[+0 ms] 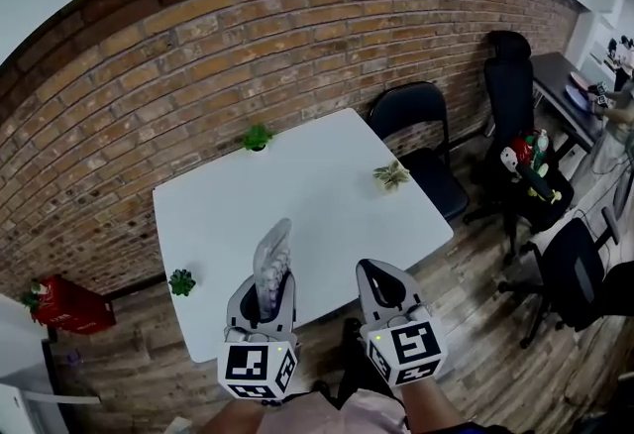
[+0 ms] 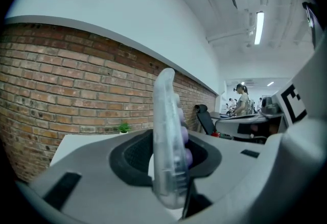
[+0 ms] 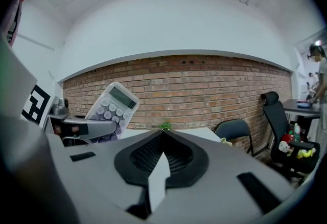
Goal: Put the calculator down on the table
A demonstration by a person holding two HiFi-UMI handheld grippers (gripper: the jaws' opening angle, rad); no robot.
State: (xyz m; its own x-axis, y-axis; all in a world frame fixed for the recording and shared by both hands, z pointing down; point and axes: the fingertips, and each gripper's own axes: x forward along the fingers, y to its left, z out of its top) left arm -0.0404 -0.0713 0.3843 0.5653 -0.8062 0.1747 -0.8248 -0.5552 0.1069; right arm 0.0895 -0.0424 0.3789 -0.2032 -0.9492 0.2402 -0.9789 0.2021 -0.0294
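My left tongs point(image 1: 264, 295) are clenched on the calculator point(image 1: 272, 259), which stands on its edge in the air over the near part of the white desk point(image 1: 327, 174), not touching it. From the head view it is only a pale, blurred sliver rising from the jaws. I cannot make out keys or screen there. The left gripper view shows the calculator point(image 2: 166, 136) edge-on: a clear, frosted side with purple keys bulging to the right, and its lower end sunk between the pads, out of sight. Only the right gripper view gives me its face point(image 3: 112, 107), tilted, display end uppermost, though the digits on the screen are too small to read and the bottom rows of keys sit behind my left tongs point(image 3: 88, 128).

My right tongs point(image 1: 373, 272) are clenched on nothing, tips meeting, held just beside the left pair over the desk's near edge. My hands are cut off by the bottom of the head view.

Three small plants sit on the desk: one at the far edge point(image 1: 257, 137), one at the right point(image 1: 392, 174), one at the near left corner point(image 1: 181, 281).
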